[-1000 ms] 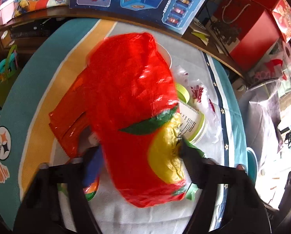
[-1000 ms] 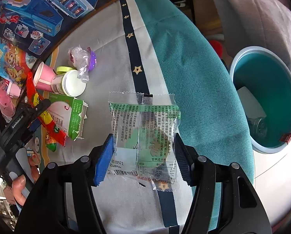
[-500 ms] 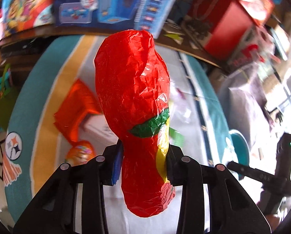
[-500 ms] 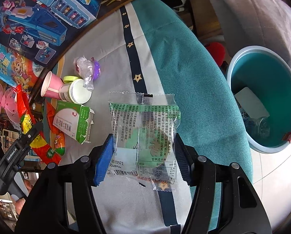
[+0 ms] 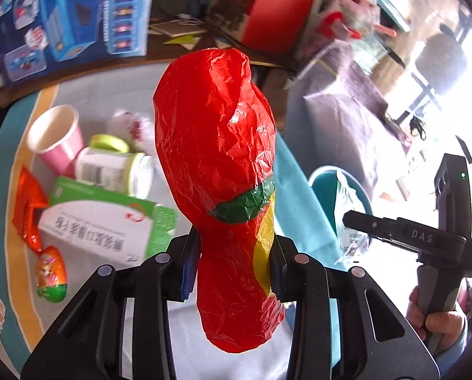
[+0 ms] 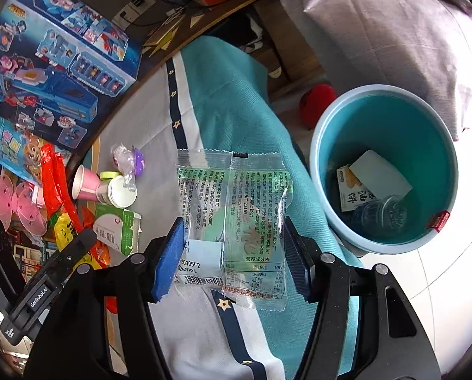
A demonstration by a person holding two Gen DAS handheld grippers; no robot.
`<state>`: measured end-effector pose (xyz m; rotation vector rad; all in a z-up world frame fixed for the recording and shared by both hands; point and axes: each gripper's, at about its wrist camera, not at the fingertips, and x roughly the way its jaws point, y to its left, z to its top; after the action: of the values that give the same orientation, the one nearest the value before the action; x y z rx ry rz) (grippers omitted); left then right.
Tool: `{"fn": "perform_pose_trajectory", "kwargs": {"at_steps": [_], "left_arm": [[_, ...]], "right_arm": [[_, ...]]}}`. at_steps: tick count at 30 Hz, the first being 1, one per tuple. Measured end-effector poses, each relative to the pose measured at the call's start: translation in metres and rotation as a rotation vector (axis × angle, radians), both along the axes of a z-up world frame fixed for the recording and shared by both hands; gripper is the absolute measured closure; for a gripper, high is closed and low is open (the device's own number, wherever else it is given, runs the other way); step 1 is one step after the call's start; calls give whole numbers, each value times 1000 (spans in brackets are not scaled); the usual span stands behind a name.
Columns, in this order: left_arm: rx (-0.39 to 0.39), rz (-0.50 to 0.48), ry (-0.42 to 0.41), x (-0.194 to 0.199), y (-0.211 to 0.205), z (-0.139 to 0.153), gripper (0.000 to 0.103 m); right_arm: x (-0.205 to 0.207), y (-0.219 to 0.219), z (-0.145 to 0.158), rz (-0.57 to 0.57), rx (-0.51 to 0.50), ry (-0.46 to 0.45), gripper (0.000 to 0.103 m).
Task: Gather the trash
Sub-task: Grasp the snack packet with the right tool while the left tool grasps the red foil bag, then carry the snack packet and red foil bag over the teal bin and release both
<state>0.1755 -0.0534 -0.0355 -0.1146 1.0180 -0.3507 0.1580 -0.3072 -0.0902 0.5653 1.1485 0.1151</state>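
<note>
Tongs on the left (image 5: pixel 234 266) are clamped tight on a crinkled red plastic snack bag with a green and yellow patch (image 5: pixel 223 171), which stands upright between the blue-padded fingers (image 5: pixel 190 262) and is lifted clear of the cloth-covered desk (image 5: pixel 119 95). Right tongs (image 6: pixel 232 253) are closed on a clear plastic wrapper printed with green text (image 6: pixel 232 215), pinched at its two side edges and held flat above the teal part of the cloth. Just to the right of that wrapper, lower down on the floor, stands a round light-blue trash bin with a teal inside (image 6: pixel 384 164); it holds a white card packet (image 6: pixel 372 180), a clear plastic bottle (image 6: pixel 384 215) and a small red scrap at its rim (image 6: pixel 438 220).

Trash left on the desk sits in one loose cluster: a pink paper cup lying on its side (image 5: pixel 55 136), a white tub with a green lid (image 5: pixel 115 167) touching it, a green and white cardboard carton (image 5: pixel 100 221) just in front, an orange foil wrapper (image 5: pixel 28 205) beside the carton, and an orange egg-shaped sweet (image 5: pixel 51 274) near the yellow stripe. A small purple cup wrapped in clear film (image 6: pixel 128 161) lies near the tub. A blue toy box (image 6: pixel 55 60) leans behind the desk.
</note>
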Motion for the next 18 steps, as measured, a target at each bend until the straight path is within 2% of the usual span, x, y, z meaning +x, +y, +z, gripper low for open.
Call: {"fn": "perform_pose_trajectory", "kwargs": {"at_steps": [8, 12, 18], "left_arm": [[34, -173, 31, 15, -80, -5, 66], [52, -249, 62, 16, -120, -14, 66], [72, -340, 114, 21, -182, -34, 65]], "right_arm": [[-17, -77, -5, -160, 43, -25, 45], [-29, -118, -13, -241, 56, -23, 45], [-40, -162, -27, -304, 75, -2, 45]]}}
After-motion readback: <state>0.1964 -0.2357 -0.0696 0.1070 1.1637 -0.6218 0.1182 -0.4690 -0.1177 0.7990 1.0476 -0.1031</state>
